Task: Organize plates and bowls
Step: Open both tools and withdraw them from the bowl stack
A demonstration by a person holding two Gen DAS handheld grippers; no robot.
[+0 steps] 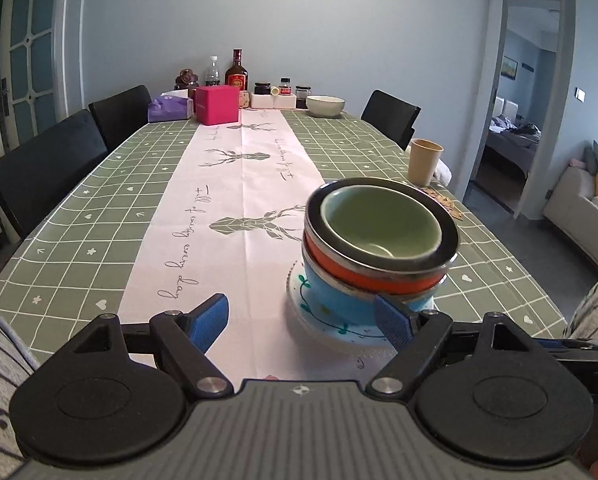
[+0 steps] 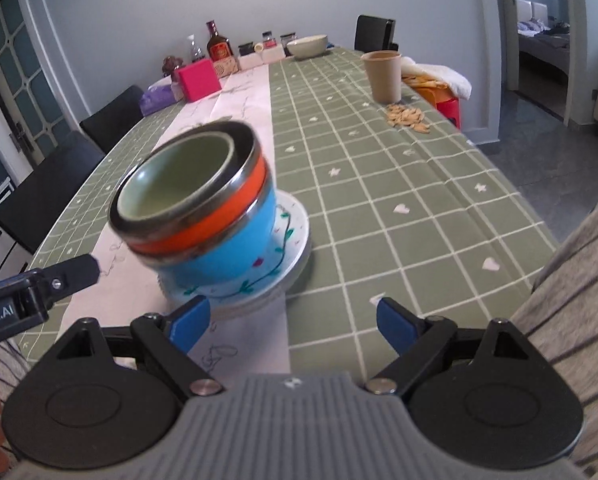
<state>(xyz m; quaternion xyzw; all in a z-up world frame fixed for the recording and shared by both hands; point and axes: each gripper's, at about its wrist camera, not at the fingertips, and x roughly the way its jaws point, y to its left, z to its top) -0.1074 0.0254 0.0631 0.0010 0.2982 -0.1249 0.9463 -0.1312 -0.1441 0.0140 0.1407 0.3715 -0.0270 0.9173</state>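
Stack looks built: green bowl (image 1: 381, 222) nested in an orange bowl (image 1: 379, 276), that in a blue bowl (image 1: 341, 300), all sitting on the plates (image 2: 295, 224) near the table's front end, straddling the edge of the white runner (image 1: 219, 208). Left gripper (image 1: 301, 320) is wide open, nothing between the fingers; its right finger (image 1: 393, 322) sits just in front of the blue bowl, can't tell if it touches. Right gripper (image 2: 291, 318) also wide open and empty, stack just ahead of its left finger (image 2: 189, 320). My read: stacking step is done, both tools released. The top bowls seem to sit a bit tilted in the right view, but there's motion blur, so unsure. Another bowl (image 1: 325, 105) sits at the far end; if it belongs in the set, next move is a long reach there, gripping it by the rim and bringing it back without knocking the stack. Surface: long table, green grid cloth (image 1: 99, 240) with deer-print runner. A cup (image 2: 383, 76) and scattered seeds (image 2: 407, 116) on the right side; bottles, jars, a pink box (image 1: 217, 104) at the far end. Dark chairs (image 1: 47, 160) along the sides, grey-blue walls, glazed door left, doorway right.
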